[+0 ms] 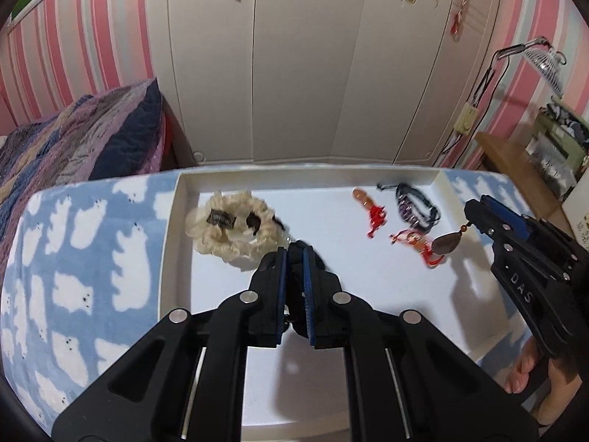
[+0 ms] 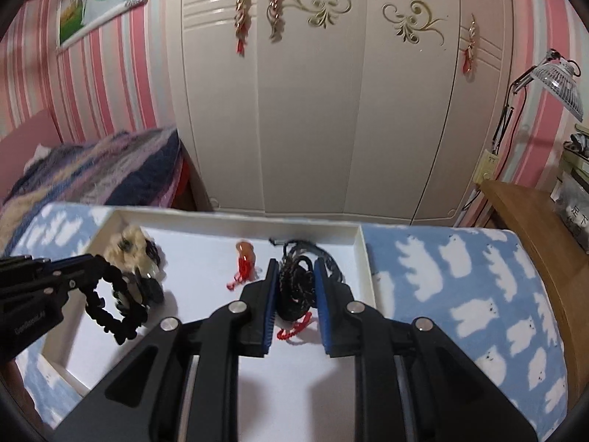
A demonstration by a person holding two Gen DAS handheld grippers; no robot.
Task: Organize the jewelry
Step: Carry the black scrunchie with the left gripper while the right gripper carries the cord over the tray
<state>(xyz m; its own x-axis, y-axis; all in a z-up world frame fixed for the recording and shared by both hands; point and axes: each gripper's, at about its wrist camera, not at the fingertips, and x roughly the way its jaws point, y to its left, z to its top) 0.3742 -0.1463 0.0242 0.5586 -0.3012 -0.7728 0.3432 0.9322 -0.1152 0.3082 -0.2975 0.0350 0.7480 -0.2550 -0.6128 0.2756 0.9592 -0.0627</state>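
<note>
I am holding the left gripper point(image 1: 294, 254) over the white tray point(image 1: 184, 184), its blue pads pressed onto a black scrunchie point(image 2: 114, 309); from the right wrist camera the scrunchie is hanging off those fingertips as an open loop above the tray floor. Just beyond it, the cream fluffy scrunchie point(image 1: 232, 228) is lying in the tray's far-left corner, with dark clips resting on it (too blurred to name more closely).

The right gripper point(image 2: 294, 276) is hovering on the tray's right side. In the left wrist view a cord is running from its tip down to a brown oval pendant point(image 1: 447, 243), which is dangling above the tray, so it is pinching that cord. In its own camera, black cords are bunching between the pads and a red tassel point(image 2: 294, 328) is trailing below.

On the tray floor, an orange bead charm with red tassel point(image 1: 368, 206) is lying near the far wall, and a dark braided bracelet point(image 1: 416, 206) is sitting just right of it. The tray is resting on a blue blanket with white bears point(image 1: 92, 258).
</note>
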